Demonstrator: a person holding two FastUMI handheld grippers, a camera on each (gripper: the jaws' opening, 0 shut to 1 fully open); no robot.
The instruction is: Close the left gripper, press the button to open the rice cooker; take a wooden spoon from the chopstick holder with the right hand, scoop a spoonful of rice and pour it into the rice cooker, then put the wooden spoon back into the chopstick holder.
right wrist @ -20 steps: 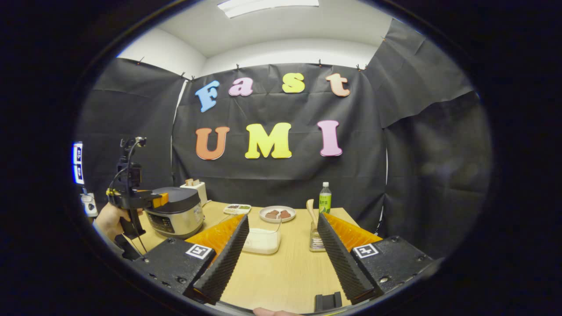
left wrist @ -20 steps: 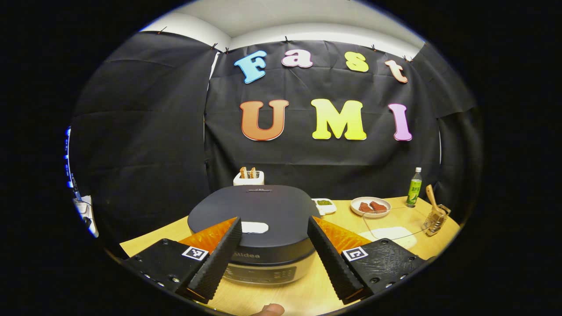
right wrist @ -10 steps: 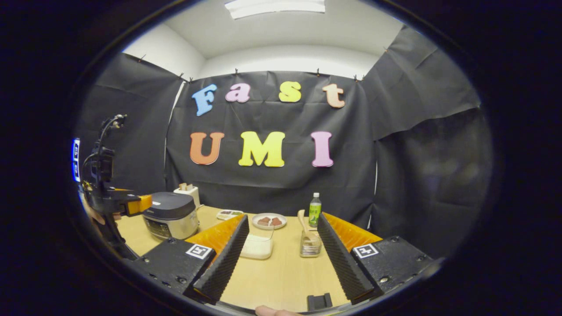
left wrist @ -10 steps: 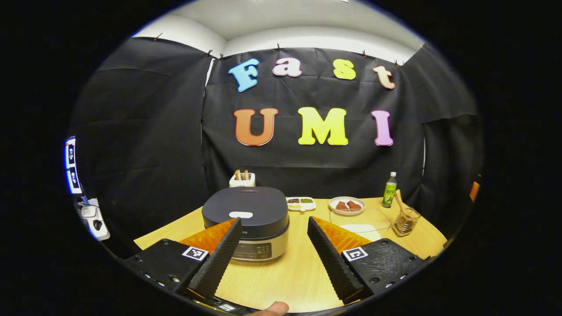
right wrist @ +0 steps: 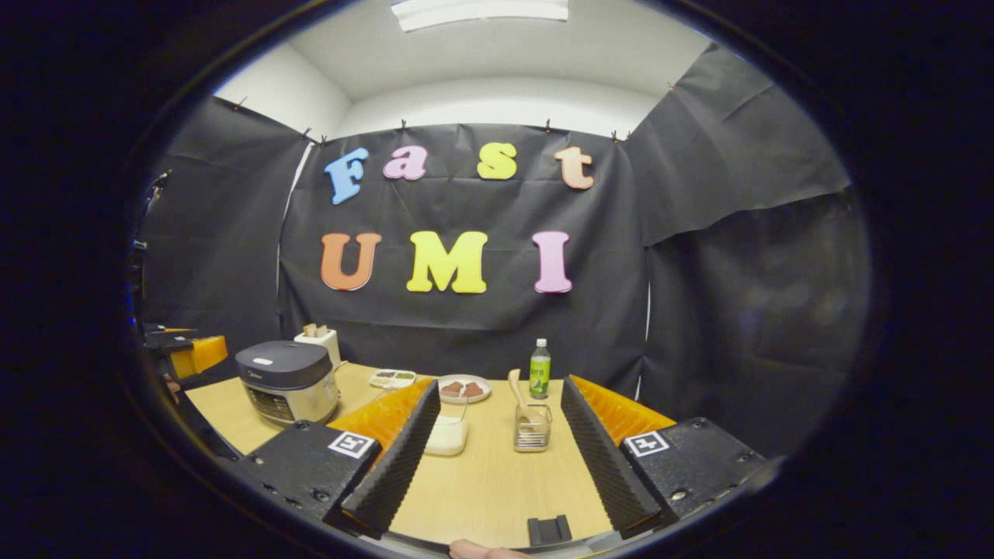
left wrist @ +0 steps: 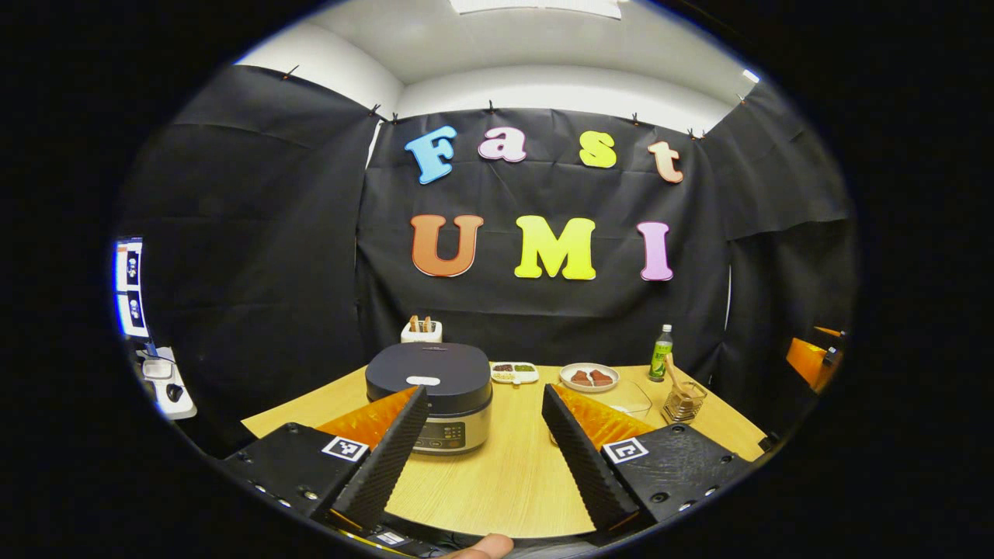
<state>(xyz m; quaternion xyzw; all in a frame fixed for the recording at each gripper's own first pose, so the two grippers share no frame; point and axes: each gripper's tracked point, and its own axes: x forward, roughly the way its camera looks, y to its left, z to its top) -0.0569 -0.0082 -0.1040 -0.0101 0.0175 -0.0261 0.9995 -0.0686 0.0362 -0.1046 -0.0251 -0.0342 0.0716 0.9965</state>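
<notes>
Nothing of the task looks done yet: lid down, spoon in its holder.

Left gripper view: the left gripper (left wrist: 483, 442) is spread wide and empty, the rice cooker (left wrist: 429, 394) just beyond its left finger. Right gripper view: the right gripper (right wrist: 499, 454) gapes empty, the wooden spoon (right wrist: 519, 390) upright in the chopstick holder (right wrist: 532, 427) ahead between the fingers, a rice container (right wrist: 448, 431) by the left one.
</notes>
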